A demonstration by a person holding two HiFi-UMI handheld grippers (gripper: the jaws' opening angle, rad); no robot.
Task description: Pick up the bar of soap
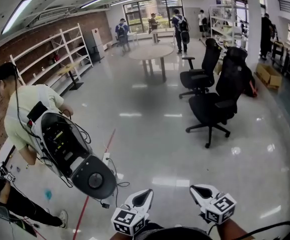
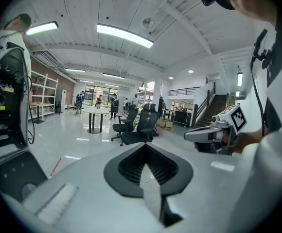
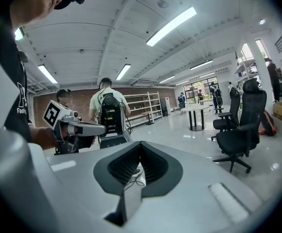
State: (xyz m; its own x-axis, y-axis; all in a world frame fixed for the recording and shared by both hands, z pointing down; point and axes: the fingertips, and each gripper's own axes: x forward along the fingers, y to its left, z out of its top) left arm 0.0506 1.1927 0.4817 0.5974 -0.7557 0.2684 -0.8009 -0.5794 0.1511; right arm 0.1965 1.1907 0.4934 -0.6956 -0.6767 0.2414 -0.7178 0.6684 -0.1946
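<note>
Both grippers are held low at the bottom edge of the head view, pointing forward over a glossy grey floor (image 1: 150,134). The left gripper (image 1: 146,192) has its jaws pressed together tip to tip. Its own view shows the two dark pads meeting in a point, with nothing caught between them. The right gripper (image 1: 194,189) is the same: jaws closed and empty (its own view shows only open floor past the tips). The two sit side by side, near each other but not touching, each with its marker cube toward the person.

The bar of soap shows in none of the three views.

Toward the floor's left edge stands a person in a pale shirt (image 1: 27,109) with a black open pack (image 1: 72,156) on the back, cables hanging from it. A red line (image 1: 97,176) runs along the floor just right of them. White shelves (image 1: 55,54) line the brick wall (image 1: 45,31) on the left. Two black office chairs (image 1: 212,106) stand toward the right side. A round table (image 1: 151,52) stands further off, and several people (image 1: 180,26) are by the far windows. A cardboard box (image 1: 269,75) sits at the floor's right edge.
</note>
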